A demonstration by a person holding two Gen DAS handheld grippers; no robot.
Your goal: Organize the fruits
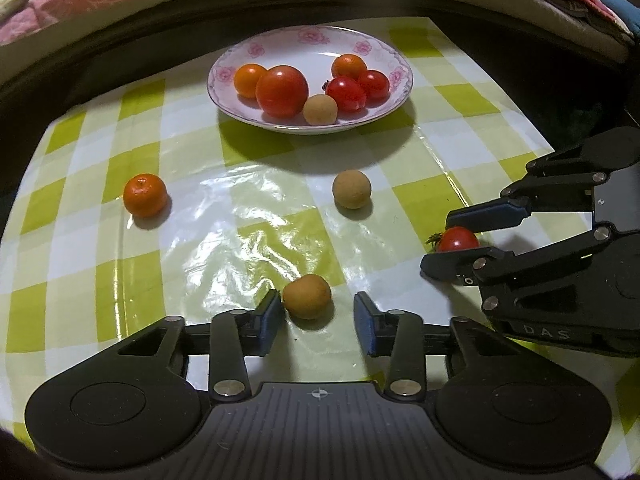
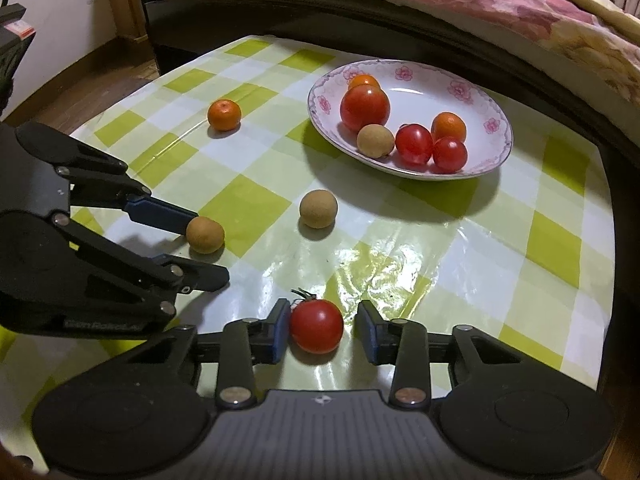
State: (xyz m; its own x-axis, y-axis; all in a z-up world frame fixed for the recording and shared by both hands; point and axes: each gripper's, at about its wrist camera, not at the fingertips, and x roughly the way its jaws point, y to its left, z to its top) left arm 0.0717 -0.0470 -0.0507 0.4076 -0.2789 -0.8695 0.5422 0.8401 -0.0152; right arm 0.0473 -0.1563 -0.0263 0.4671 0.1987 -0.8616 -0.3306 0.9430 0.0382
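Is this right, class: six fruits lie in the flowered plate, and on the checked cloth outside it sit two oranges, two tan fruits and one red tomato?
One slip: only one orange sits outside the flowered plate, not two. The left wrist view shows it alone on the checked cloth, with two tan fruits and the red tomato. Six fruits in the plate is right.

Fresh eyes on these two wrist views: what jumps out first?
The floral-rimmed plate at the far side of the green checked tablecloth, heaped with tomatoes and small orange fruits. Nearer, the left gripper straddles a tan round fruit and the right gripper a small red tomato, each with a gap at one pad. A mandarin sits alone at left.
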